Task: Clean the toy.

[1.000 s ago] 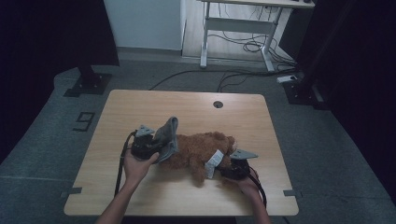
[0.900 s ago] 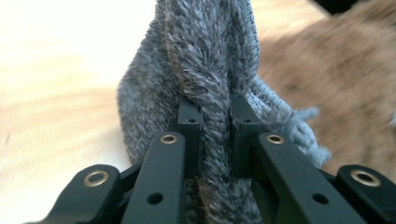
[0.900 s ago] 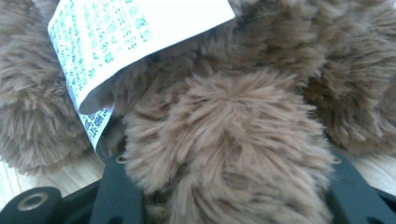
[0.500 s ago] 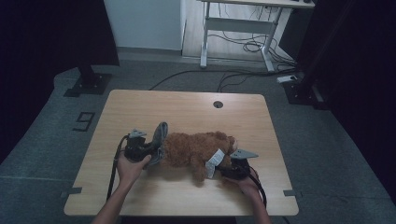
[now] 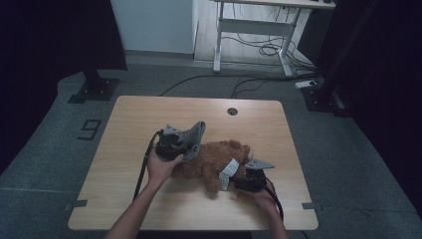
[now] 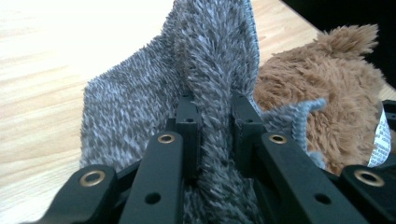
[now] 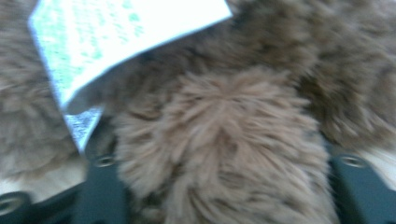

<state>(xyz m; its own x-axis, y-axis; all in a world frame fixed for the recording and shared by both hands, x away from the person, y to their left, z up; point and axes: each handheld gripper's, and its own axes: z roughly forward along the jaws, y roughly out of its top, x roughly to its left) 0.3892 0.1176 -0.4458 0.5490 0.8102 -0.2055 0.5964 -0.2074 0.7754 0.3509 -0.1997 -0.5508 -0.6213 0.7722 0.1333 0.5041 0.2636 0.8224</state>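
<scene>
Surface: wooden table [image 5: 149,199] on grey floor.
Plush toy: brown plush toy [image 5: 219,159] lies near the table's front edge, white tag [image 5: 229,172] attached.
Grey cloth: fuzzy grey cloth [image 6: 205,70] raised beside the toy's left.
Left gripper [image 6: 212,119]: clamped on a fold of the cloth.
Right gripper [image 5: 238,183]: jaws have just been opening, the toy's limb between them; whether they still pinch is unclear.

Blurred at close range: brown plush toy [image 7: 219,140] and its white tag [image 7: 116,37], print unreadable, right hand-held gripper [image 7: 219,196] tips buried in fur.
</scene>
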